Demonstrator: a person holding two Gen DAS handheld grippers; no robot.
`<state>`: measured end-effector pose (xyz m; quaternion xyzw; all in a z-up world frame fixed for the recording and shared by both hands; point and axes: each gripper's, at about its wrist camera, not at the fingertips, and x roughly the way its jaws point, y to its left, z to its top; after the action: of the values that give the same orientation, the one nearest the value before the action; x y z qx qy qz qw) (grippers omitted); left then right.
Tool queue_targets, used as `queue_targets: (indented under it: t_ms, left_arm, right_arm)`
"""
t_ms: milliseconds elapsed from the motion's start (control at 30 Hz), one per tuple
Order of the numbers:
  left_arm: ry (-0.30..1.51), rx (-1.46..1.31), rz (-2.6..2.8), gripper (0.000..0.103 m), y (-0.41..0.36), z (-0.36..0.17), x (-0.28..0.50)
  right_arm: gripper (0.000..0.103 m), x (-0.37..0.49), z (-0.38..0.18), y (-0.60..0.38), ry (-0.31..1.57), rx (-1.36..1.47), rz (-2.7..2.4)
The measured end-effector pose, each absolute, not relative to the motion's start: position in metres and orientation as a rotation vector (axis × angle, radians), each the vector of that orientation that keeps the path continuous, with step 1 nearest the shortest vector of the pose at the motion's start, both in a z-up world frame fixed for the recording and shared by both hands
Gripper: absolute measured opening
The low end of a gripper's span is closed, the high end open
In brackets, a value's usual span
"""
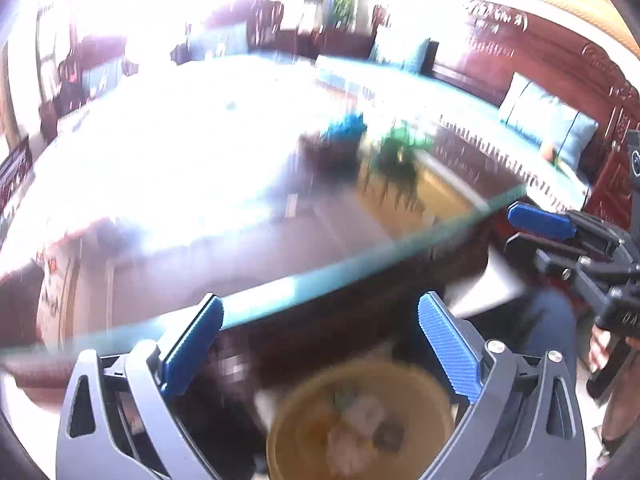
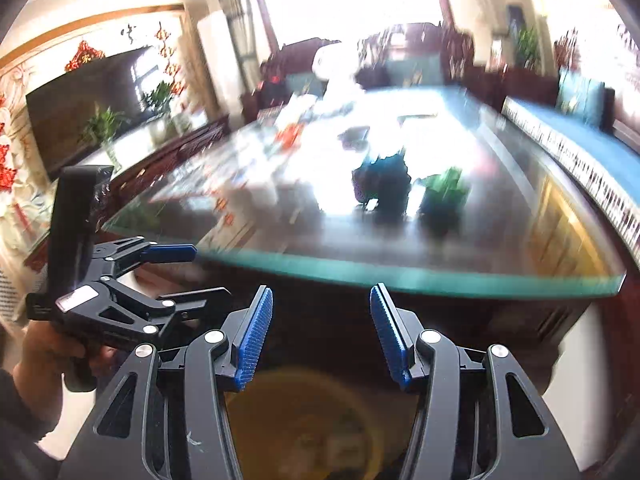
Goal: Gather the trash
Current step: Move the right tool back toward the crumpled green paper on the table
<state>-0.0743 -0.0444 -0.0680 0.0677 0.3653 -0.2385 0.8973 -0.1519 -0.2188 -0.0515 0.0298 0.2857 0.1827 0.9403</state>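
While both of your claws hang just short of the tabletop's near glass edge, neither one carries anything, so by my reading the collecting is somewhere in the middle rather than finished. Starting at the left, your left claw has its blue pads spread wide with nothing between them, and it sits above the yellow bin on the floor below the edge; pale, blurred scraps lie inside that bin, which suggests some trash is already in. Moving right, your right claw is likewise spread apart and empty, with the same bin showing as a dim yellow round beneath it. Out on the tabletop, a spread of pale and red litter sits toward the far left, too smeared by glare and motion to say what each piece is. Nearer the middle stand a dark blue-topped object and, just beside it on the right, a green-topped one; I cannot tell whether these are trash or small potted plants. What remains, as far as I can judge, is the far-left litter.
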Motion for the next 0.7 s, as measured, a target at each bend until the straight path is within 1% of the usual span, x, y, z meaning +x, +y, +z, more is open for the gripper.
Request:
queue_targets:
  t_ms: [100,200,367,500,533,633,700]
  left_arm:
    - [0.694,0.165,-0.505,0.099,-0.071,-0.045,-0.044]
    - [0.657,0.205,-0.501,0.099,-0.100,-0.030,-0.013]
    - [0.662,0.227,-0.505,0.099,-0.130,-0.019,0.032]
    - [0.675,0.249,-0.550,0.099,-0.136,-0.024,0.057]
    - [0.678,0.260,-0.574,0.098,-0.136,-0.028,0.063]
    - [0.687,0.309,-0.641,0.090,-0.151,-0.037,0.073]
    - [0.685,0.345,-0.676,0.088,-0.159,-0.042,0.073]
  right_arm:
    - [0.051,-0.126,-0.036,-0.229,0.550,0.035,0.326]
    - [0.051,-0.100,-0.033,-0.237,0.549,0.037,0.286]
    - [0.051,-0.071,-0.034,-0.253,0.556,0.039,0.255]
    - [0.051,-0.056,-0.041,-0.270,0.577,0.053,0.242]
    - [0.051,-0.051,-0.042,-0.276,0.581,0.060,0.240]
    - [0.051,-0.044,-0.049,-0.289,0.591,0.097,0.234]
    - [0.051,-0.039,-0.052,-0.294,0.599,0.119,0.236]
